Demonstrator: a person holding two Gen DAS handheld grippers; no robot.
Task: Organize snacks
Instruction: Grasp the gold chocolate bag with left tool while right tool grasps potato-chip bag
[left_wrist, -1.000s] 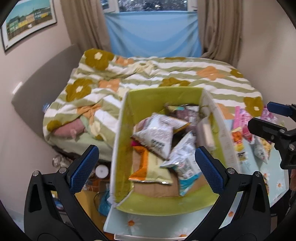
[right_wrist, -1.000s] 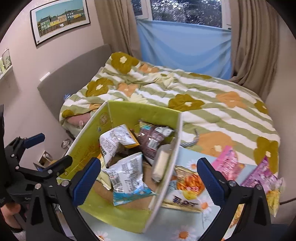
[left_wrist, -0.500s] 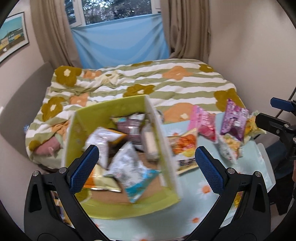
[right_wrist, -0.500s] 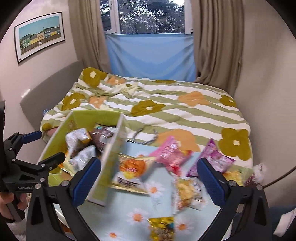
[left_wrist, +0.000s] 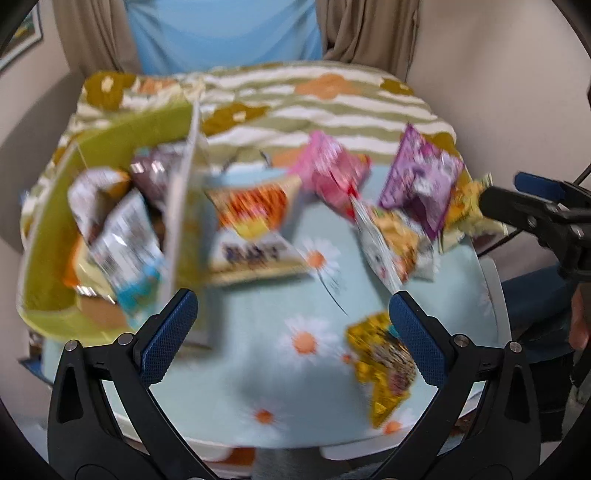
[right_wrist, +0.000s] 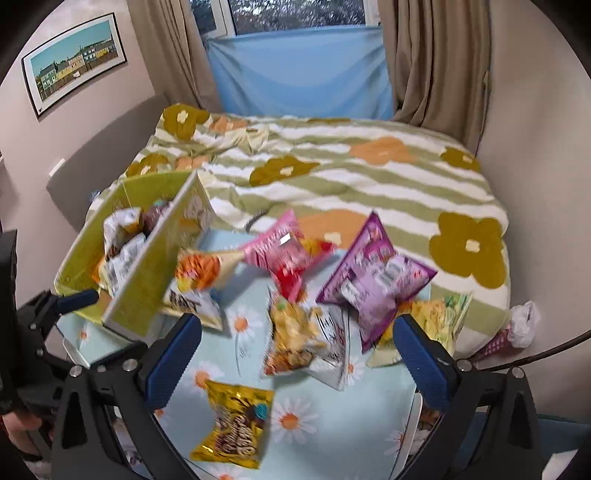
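While both sets of jaws are spread wide and hold nothing, the loose snacks lie on the worktop (right_wrist: 332, 439) to the right of the green box (right_wrist: 140, 284), which already has some bags in it. The gold bag (right_wrist: 232, 424) is the nearest one. It lies low and a little left between the jaws of the right gripper (right_wrist: 297, 350), with its long side running almost straight away from them. In the left wrist view the gold bag (left_wrist: 384, 363) sits just by the right finger of the left gripper (left_wrist: 293, 326). The right gripper looks like the better one to go down for it. Then the bag must go left to the box.
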